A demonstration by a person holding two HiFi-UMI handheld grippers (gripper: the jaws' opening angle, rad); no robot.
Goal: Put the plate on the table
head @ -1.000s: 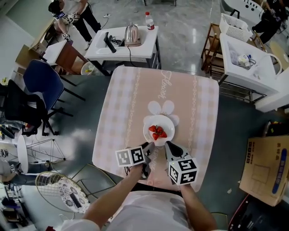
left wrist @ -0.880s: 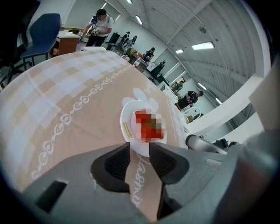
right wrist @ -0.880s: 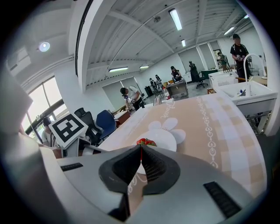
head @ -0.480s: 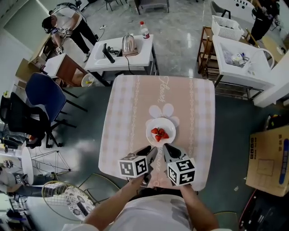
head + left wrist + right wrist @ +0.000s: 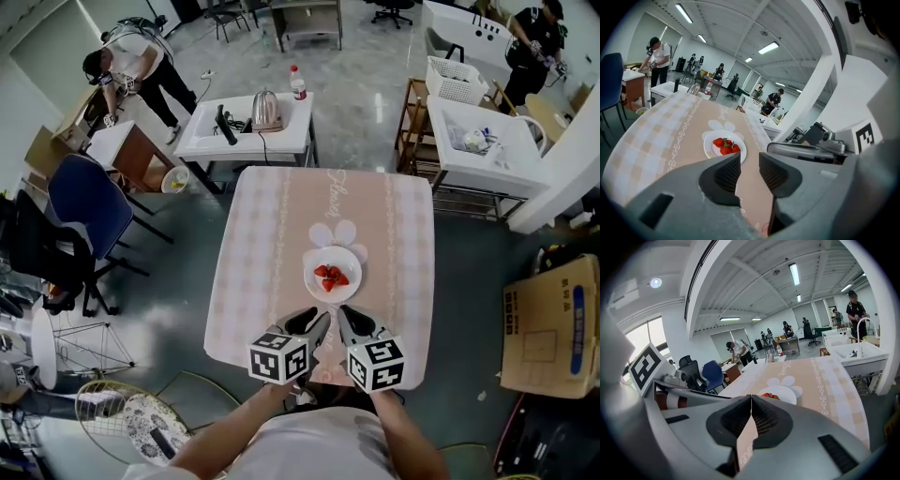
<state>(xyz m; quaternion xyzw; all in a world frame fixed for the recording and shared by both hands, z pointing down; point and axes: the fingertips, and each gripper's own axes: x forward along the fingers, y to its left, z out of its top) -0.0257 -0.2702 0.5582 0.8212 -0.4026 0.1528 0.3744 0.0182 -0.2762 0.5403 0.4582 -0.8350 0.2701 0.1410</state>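
The round white plate of strawberries sat mid-frame on the pink checked worktop, left tongs slightly apart, right tongs pressed together, both empty.

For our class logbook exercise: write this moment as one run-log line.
plate: on table, holding strawberries | left gripper: jaws apart, empty, short of plate | right gripper: jaws together, empty

A kettle and bottle stand at twelve o'clock; a blue chair at nine, a cardboard box at four.
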